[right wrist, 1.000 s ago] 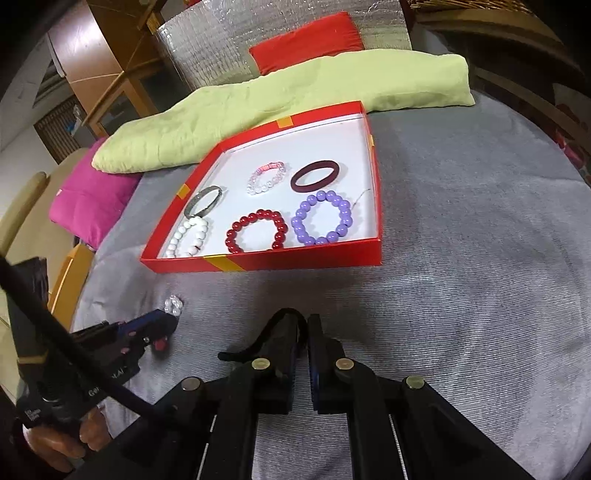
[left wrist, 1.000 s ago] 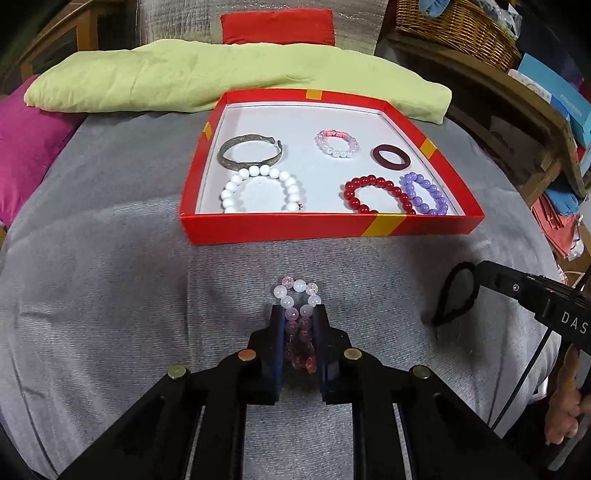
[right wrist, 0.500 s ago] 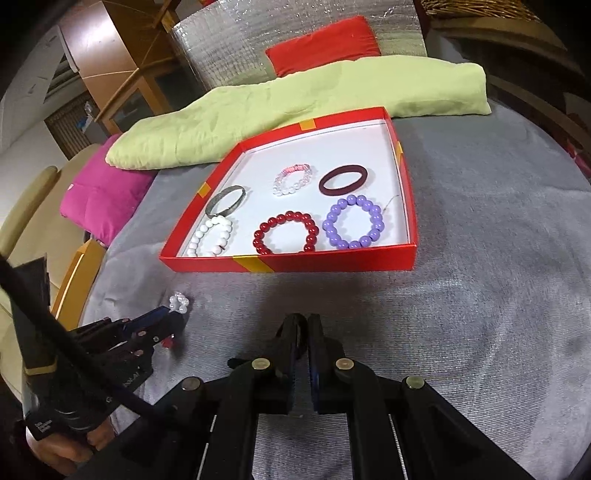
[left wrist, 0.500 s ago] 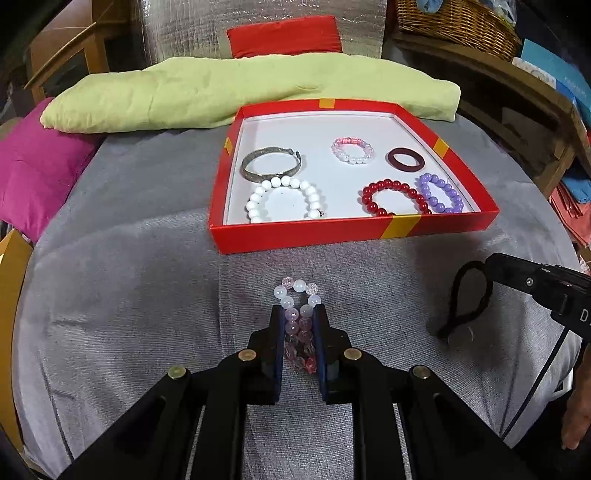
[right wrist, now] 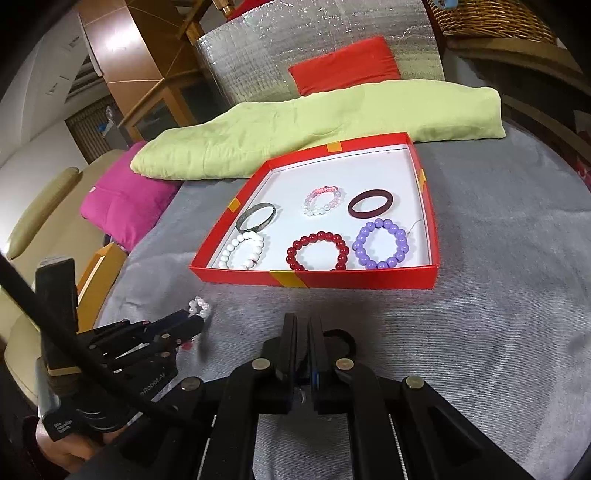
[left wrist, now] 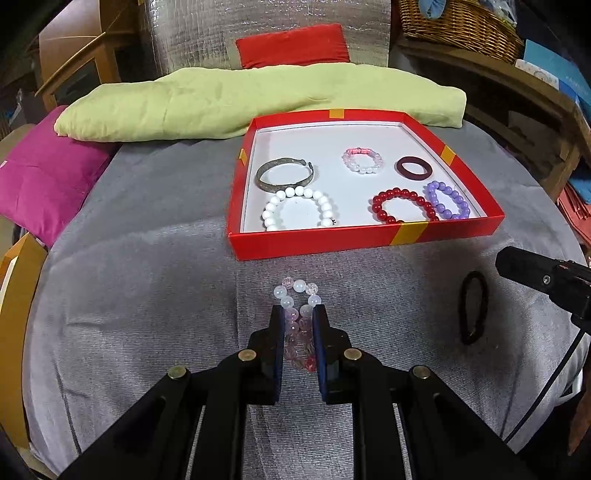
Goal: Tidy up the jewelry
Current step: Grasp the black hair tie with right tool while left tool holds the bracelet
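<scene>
My left gripper (left wrist: 298, 314) is shut on a bracelet of pink and white beads (left wrist: 295, 288), whose far end sticks out past the fingertips above the grey cloth. From the right wrist, the same gripper (right wrist: 195, 321) and bracelet (right wrist: 199, 306) show at the lower left. My right gripper (right wrist: 303, 319) is shut, with nothing seen between its fingers. A black hair tie (right wrist: 349, 341) lies just right of them. In the left wrist view the hair tie (left wrist: 474, 274) lies on the cloth, a little apart from the right gripper (left wrist: 498, 258). The red box (left wrist: 332, 243) holds several bracelets.
A green pillow (left wrist: 258, 107) lies behind the box, a magenta cushion (left wrist: 44, 184) at the left edge, a red cushion (left wrist: 291, 44) further back. A wicker basket (left wrist: 461, 29) stands on wooden shelving at the right. Bare grey cloth (left wrist: 147, 295) lies left of the box.
The left view has swung left, so the box sits further right. The hair tie's top no longer meets the right gripper's tip, and it now shows right of the right fingers instead of left.
</scene>
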`<state>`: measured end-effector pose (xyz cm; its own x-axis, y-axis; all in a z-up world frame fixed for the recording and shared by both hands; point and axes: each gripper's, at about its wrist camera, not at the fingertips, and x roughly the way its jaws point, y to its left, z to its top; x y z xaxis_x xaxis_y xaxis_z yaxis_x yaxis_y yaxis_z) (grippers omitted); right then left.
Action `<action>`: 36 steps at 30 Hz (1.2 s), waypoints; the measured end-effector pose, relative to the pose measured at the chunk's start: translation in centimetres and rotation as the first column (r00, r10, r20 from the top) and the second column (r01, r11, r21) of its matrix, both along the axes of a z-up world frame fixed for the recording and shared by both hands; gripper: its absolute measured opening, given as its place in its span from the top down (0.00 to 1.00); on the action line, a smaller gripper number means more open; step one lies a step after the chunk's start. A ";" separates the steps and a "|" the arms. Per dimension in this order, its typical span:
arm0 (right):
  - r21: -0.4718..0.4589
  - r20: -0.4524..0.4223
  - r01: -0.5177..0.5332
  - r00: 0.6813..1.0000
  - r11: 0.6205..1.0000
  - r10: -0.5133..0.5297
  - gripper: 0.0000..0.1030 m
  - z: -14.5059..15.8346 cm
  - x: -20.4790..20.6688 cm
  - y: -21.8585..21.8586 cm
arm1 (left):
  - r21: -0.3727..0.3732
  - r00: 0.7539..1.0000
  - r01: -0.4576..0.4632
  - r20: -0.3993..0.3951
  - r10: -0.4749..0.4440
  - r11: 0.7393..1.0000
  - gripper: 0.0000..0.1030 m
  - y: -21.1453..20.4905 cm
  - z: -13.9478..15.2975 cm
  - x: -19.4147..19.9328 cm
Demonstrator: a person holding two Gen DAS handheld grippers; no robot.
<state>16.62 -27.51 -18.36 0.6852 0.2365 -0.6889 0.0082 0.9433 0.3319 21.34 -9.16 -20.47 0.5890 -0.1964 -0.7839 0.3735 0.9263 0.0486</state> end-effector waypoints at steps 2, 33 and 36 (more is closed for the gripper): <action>0.001 -0.002 -0.004 1.000 1.000 0.004 0.94 0.0 0.1 0.1 | -0.001 1.000 0.000 -0.001 0.000 1.000 0.85 0.0 0.0 0.0; -0.307 -0.081 -0.028 0.997 0.951 0.003 0.87 -3.1 1.0 3.1 | -0.015 0.999 -0.038 0.033 0.039 0.999 0.85 1.0 1.0 -0.1; -0.268 -0.034 -0.043 0.999 0.963 0.035 0.87 -2.0 0.5 2.9 | -0.020 0.998 -0.045 0.039 0.046 0.999 0.85 1.0 1.2 0.0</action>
